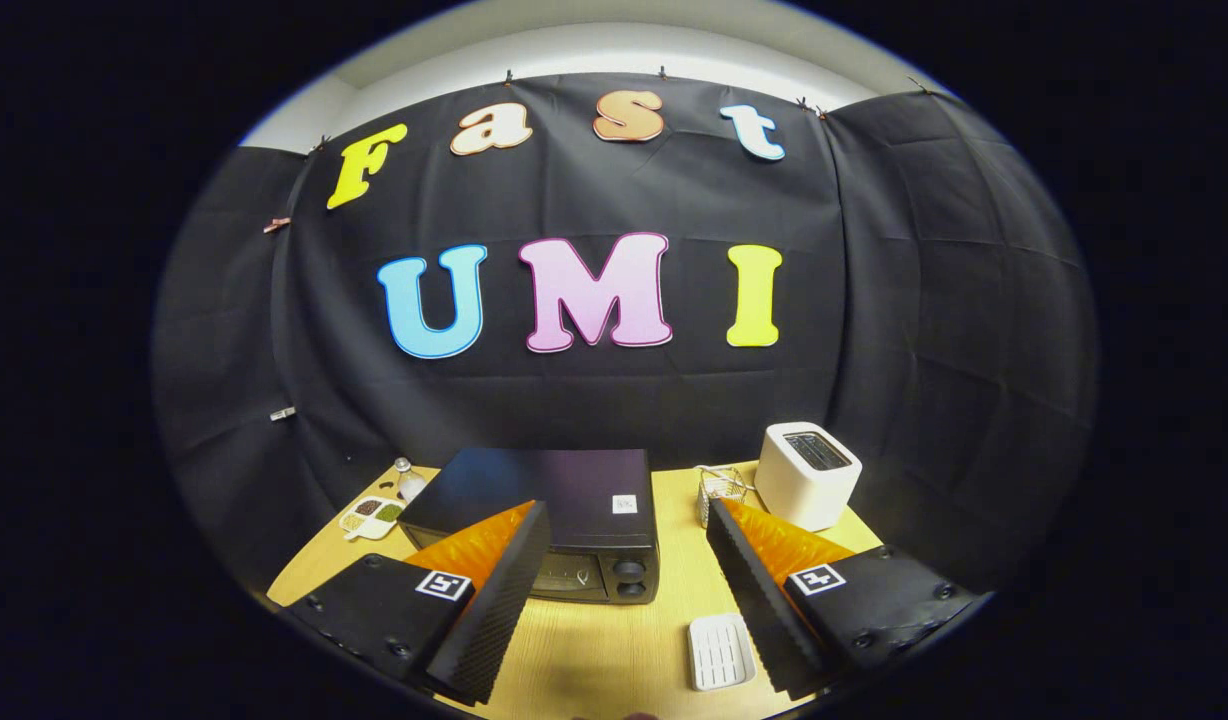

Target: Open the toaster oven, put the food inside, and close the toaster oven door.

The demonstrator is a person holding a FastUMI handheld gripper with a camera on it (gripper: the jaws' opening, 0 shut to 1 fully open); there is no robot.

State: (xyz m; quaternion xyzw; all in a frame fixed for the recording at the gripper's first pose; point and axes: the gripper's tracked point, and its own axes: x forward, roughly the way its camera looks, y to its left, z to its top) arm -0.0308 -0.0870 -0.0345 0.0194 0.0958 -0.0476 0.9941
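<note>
From where I sit, the counter (614,640) is set out so everything faces me. The oven (549,500) stands at the middle, just beyond my fingers, its door and knobs turned my way, which suits a straight approach. The door looks shut, though my left finger covers part of it, so I can't be sure. That fits either food yet to go in or food already inside and the door closed again. I can't pick out the food with any certainty.

The toaster (807,475) sits off to the right beyond the fingers, clear of the oven's front, with a small wire rack (719,487) beside it. A divided dish (372,517) lies left of the oven. A small white tray (721,651) lies near my right finger.

My gripper (624,600) is held high above the counter, fingers spread wide and holding nothing.
</note>
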